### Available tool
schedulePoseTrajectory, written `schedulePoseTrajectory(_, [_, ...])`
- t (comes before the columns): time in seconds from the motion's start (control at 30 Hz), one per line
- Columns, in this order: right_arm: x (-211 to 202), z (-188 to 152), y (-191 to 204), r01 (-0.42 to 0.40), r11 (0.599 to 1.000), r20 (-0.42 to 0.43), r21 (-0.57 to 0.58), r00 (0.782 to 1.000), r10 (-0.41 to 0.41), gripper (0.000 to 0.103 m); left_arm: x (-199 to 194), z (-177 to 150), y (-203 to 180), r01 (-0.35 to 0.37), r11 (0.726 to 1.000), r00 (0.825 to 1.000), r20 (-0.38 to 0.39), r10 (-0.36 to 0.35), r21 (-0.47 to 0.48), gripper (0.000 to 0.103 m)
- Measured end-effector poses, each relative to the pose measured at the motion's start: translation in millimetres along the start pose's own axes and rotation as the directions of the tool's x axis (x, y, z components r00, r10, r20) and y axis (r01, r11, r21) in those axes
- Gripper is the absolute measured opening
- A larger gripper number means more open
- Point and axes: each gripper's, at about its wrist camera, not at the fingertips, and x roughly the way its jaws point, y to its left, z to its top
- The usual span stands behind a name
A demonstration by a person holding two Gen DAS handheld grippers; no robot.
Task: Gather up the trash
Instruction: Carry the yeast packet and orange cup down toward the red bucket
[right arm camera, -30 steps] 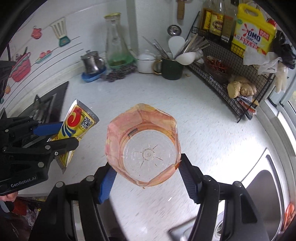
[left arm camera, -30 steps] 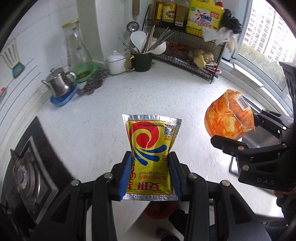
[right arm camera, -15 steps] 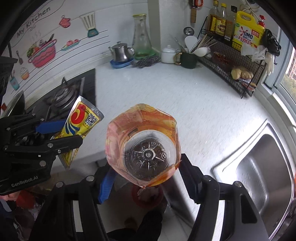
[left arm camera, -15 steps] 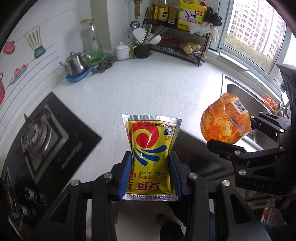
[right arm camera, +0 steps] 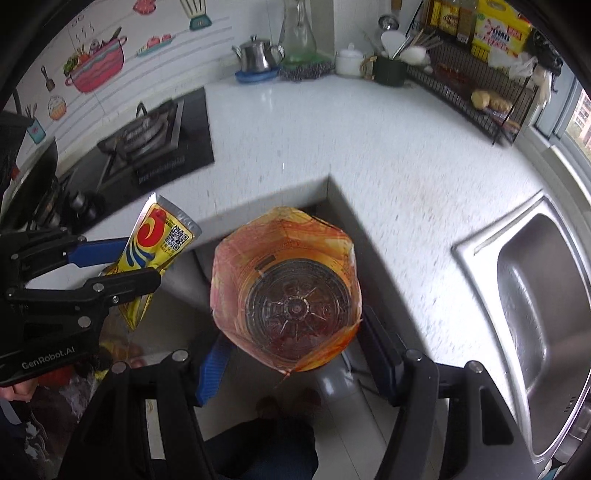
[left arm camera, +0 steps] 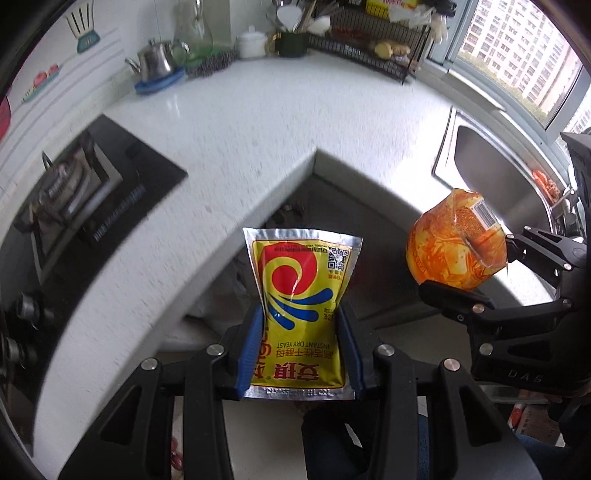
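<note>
Both grippers pulled back off the counter (left arm camera: 240, 122) since 1 s ago; both items now hang past its edge, over the floor. Pickup looks done, bin drop is next; no bin clearly visible. Left gripper (left arm camera: 301, 354) clamped on yeast packet (left arm camera: 299, 314), pads at both its side edges, packet upright. Right gripper (right arm camera: 291, 354) closed on orange cup (right arm camera: 286, 291), base facing camera, well apart from the packet.

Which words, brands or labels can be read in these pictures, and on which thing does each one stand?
"INSTANT DRY YEAST": yellow yeast packet, printed upside down.
"DAS": right gripper body.
"GenRobot.AI": left gripper body.
Too small or blurred: the packet's Chinese print and QR code, the orange wrapped bottle barcode, the yellow detergent jug.
</note>
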Motion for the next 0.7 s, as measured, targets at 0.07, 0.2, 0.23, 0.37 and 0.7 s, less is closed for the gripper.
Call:
schedulePoseTrajectory(0.07, [12, -5, -1, -0.009, 1.000, -0.028, -0.004, 1.000, 0.009, 0.063, 13, -6, -2, 0.003, 1.000, 1.000, -0.027, -0.004, -0.004, 0.038])
schedulePoseTrajectory(0.2, [36, -20, -5, -0.005, 1.000, -0.071, 0.002, 0.997, 0.005, 0.063, 49, -20, -7, 0.027, 1.000, 0.996, -0.087, -0.027, 0.001, 0.038])
schedulePoseTrajectory(0.23, [45, -24, -7, -0.004, 1.000, -0.075, 0.007, 0.997, 0.005, 0.063, 61, -24, -8, 0.034, 0.999, 0.994, -0.101, -0.034, 0.004, 0.038])
schedulePoseTrajectory(0.37, [77, -38, -10, -0.002, 1.000, -0.124, 0.019, 0.992, 0.004, 0.063, 106, -36, -13, 0.039, 0.999, 0.988, -0.151, -0.034, 0.033, 0.038])
schedulePoseTrajectory(0.7, [164, -63, -25, 0.007, 1.000, -0.191, 0.021, 0.982, -0.003, 0.063, 215, -51, -5, 0.072, 0.997, 0.973, -0.223, -0.063, 0.031, 0.038])
